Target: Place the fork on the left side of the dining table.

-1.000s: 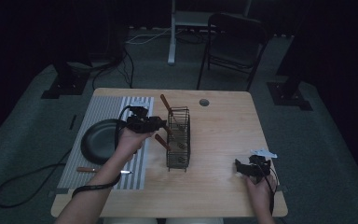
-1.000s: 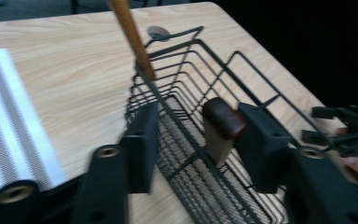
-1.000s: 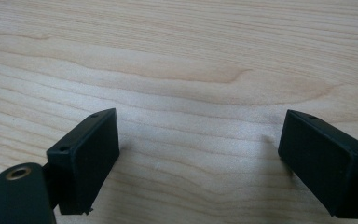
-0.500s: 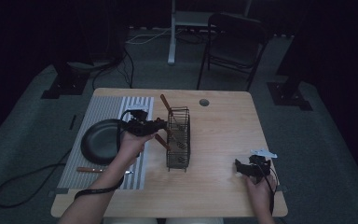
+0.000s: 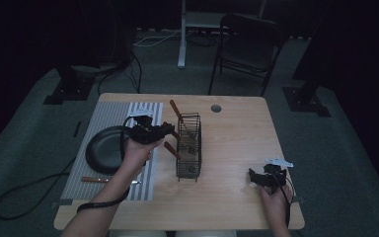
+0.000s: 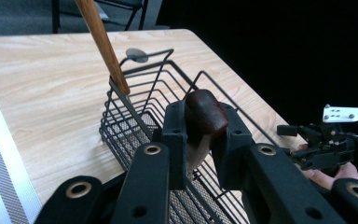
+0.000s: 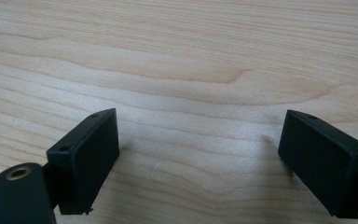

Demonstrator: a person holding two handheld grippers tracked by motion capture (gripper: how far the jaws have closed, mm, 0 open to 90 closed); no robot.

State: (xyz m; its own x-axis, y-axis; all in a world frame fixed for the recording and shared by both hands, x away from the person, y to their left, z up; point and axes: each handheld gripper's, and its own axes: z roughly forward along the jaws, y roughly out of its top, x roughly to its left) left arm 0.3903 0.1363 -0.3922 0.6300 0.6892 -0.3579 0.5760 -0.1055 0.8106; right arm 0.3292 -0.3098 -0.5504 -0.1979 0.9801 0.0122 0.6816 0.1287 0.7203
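The left gripper is clamping the dark reddish-brown rounded wooden handle of a utensil between its jaws, holding it just over the near rim of the black wire-mesh rectangular caddy standing on the pale wood-grain table. The handle is looking stiff, light and smoothly varnished, so it is probably prone to slipping or pivoting; gripping further down from the rounded tip, where the sides run parallel, would likely be steadier. Its working end is hidden below the jaws, so what kind of utensil it is cannot be told.

The left gripper view is showing the pinch itself and a lighter wooden stick handle leaning in the caddy's far corner. The high view is giving the layout instead: a black round pan on a grey striped mat, and a wooden-handled utensil lying on the mat's near end. The right gripper is resting with jaws spread wide and empty over bare tabletop, well apart from the caddy
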